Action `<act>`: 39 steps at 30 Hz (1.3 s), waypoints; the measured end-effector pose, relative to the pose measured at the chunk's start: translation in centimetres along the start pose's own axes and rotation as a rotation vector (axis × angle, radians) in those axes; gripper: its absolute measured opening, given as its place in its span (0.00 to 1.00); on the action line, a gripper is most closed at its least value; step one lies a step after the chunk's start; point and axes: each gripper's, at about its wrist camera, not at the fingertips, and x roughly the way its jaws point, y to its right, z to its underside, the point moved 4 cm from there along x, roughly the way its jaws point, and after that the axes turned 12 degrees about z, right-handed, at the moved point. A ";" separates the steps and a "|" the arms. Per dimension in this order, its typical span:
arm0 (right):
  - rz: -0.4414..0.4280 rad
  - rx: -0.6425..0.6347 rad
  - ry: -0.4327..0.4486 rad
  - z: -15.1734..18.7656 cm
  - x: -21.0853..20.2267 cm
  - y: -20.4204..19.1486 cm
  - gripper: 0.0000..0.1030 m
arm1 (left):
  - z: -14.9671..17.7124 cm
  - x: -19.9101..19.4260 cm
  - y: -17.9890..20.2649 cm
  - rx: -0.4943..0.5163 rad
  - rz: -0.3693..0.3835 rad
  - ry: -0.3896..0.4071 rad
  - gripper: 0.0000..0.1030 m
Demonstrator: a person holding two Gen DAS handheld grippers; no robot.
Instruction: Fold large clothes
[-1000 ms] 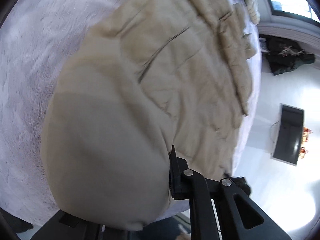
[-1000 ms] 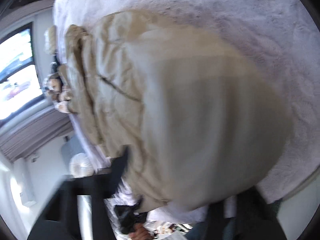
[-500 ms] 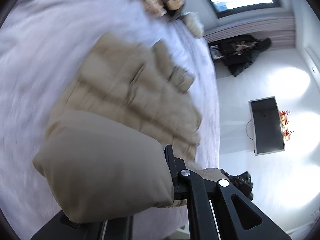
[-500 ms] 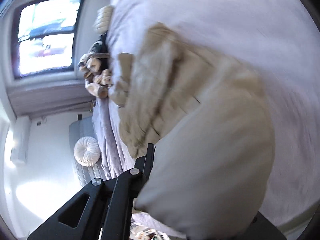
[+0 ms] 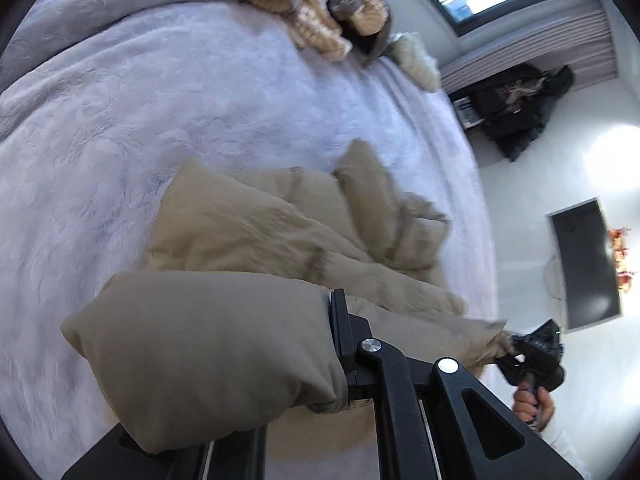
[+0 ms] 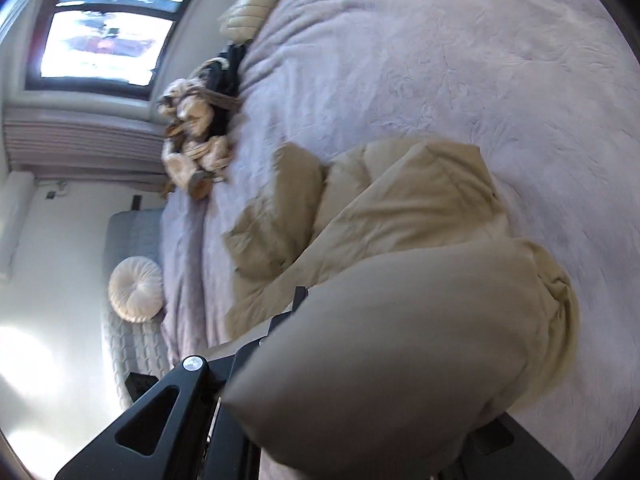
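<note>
A large beige padded jacket [image 5: 280,240] lies bunched on the lilac bed cover [image 5: 140,100]. My left gripper [image 5: 304,360] is shut on one thick edge of the jacket, whose fabric bulges over the fingers and hides the tips. My right gripper [image 6: 320,360] is shut on another edge of the jacket [image 6: 400,220], held up above the bed. The right gripper also shows in the left wrist view [image 5: 532,360], clamped on the jacket's corner, with the hand under it.
Striped plush toys [image 5: 320,8] and a cream cushion [image 5: 416,60] lie at the bed's far end, the toys also in the right wrist view [image 6: 196,140]. A round white cushion [image 6: 136,288] sits on a grey bench. A dark screen [image 5: 584,264] hangs on the white wall.
Both grippers have lifted and pulled back with the jacket in them. The jacket, spread flat before, is now gathered into a bunched heap and much more bed cover shows.
</note>
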 end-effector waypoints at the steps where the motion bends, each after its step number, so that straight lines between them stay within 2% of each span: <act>1: 0.007 0.015 -0.008 -0.6 1.2 0.2 0.08 | -0.5 1.0 -0.5 0.001 -0.025 -0.005 0.10; 4: 0.025 0.042 -0.013 -1.8 3.8 0.7 0.08 | -0.9 2.9 -1.4 -0.006 -0.067 -0.023 0.11; 6: 0.025 0.053 -0.017 -2.1 5.1 1.2 0.08 | -0.9 3.5 -1.7 0.006 -0.102 -0.042 0.18; 7: 0.020 0.055 -0.021 -2.2 5.6 1.5 0.12 | -0.9 3.6 -1.5 0.033 -0.112 -0.051 0.20; 9: 0.016 0.061 -0.025 -2.4 6.1 1.8 0.12 | -0.6 3.1 -0.7 0.087 -0.126 -0.051 0.20; 10: 0.015 0.060 -0.026 -2.4 6.3 1.9 0.12 | -0.4 2.7 -0.2 0.112 -0.130 -0.056 0.25; 11: 0.017 0.058 -0.029 -2.4 6.3 2.0 0.12 | -0.2 2.3 0.1 0.127 -0.130 -0.058 0.35; 12: 0.019 0.056 -0.030 -2.5 6.2 1.9 0.12 | -0.1 1.8 0.5 0.140 -0.136 -0.052 0.71; 13: 0.025 0.053 -0.030 -2.4 6.1 1.8 0.12 | 0.1 0.9 1.1 0.170 -0.176 -0.023 0.98; 14: 0.031 0.047 -0.029 -2.4 5.8 1.7 0.16 | 0.3 0.0 1.8 0.204 -0.198 0.005 0.99; 16: 0.041 0.032 -0.024 -2.4 5.5 1.1 0.25 | 0.4 -0.9 2.9 0.254 -0.207 0.007 0.99; 20: 0.044 -0.029 -0.001 -2.4 4.1 -0.7 0.56 | 0.7 -1.7 4.1 0.315 -0.271 0.030 0.99; 21: 0.046 -0.049 0.019 -2.3 3.5 -1.2 0.58 | 0.8 -1.6 4.2 0.329 -0.291 0.037 0.95; 22: 0.051 -0.074 0.041 -2.1 2.8 -1.8 0.58 | 0.9 -1.3 4.2 0.341 -0.312 0.042 0.83; 23: 0.055 -0.091 0.053 -1.8 2.4 -2.2 0.58 | 1.0 -1.0 4.1 0.339 -0.322 0.036 0.78; 24: 0.064 -0.116 0.068 -1.2 1.9 -2.7 0.58 | 1.0 -0.6 3.8 0.332 -0.332 0.025 0.66; 25: 0.079 -0.147 0.082 -0.5 1.4 -3.0 0.52 | 1.1 0.0 3.4 0.321 -0.331 0.011 0.48; 26: 0.100 -0.182 0.090 0.1 1.2 -3.3 0.31 | 1.1 0.7 2.9 0.311 -0.336 0.001 0.42; 27: 0.128 -0.216 0.088 0.7 1.2 -3.4 0.22 | 1.0 1.2 2.5 0.305 -0.347 -0.005 0.37; 28: 0.178 -0.261 0.083 1.2 1.4 -3.3 0.16 | 0.7 1.7 2.0 0.304 -0.367 0.004 0.37; 31: 0.337 -0.366 0.112 1.2 2.2 -2.7 0.16 | -0.8 2.9 0.6 0.296 -0.426 0.044 0.37; 33: 0.411 -0.383 0.158 -0.1 2.3 -1.8 0.16 | -2.0 3.8 -0.8 0.253 -0.444 0.058 0.37; 35: 0.462 -0.377 0.199 -2.0 2.7 -0.5 0.16 | -3.1 5.1 -2.2 0.228 -0.464 0.064 0.37; 39: 0.476 -0.316 0.195 -4.9 4.7 1.1 0.10 | -4.4 7.4 -3.8 0.209 -0.489 0.064 0.37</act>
